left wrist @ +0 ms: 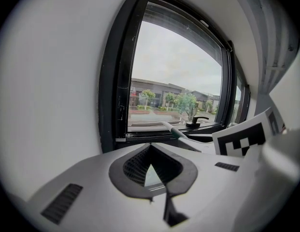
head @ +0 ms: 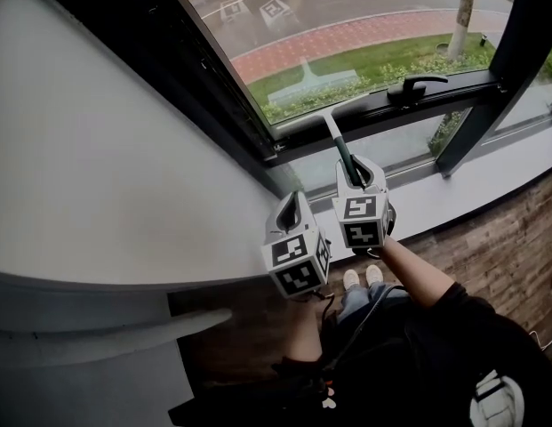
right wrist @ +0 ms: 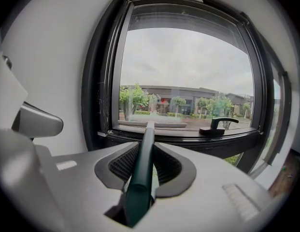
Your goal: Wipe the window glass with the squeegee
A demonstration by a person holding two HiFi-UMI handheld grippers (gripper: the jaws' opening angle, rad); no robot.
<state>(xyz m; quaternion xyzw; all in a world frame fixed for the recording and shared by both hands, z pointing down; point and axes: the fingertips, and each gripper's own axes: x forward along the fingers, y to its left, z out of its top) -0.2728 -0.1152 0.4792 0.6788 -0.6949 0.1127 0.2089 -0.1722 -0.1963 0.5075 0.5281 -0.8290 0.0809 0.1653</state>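
Squeegee (head: 332,130) in right gripper (head: 359,173)

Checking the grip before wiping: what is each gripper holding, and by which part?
Right gripper holds the squeegee by its green handle; left gripper holds nothing.

Squeegee (head: 338,142), dark green handle, pale shaft, tilted up toward window glass (head: 364,7), wide blade against the pane's bottom edge.
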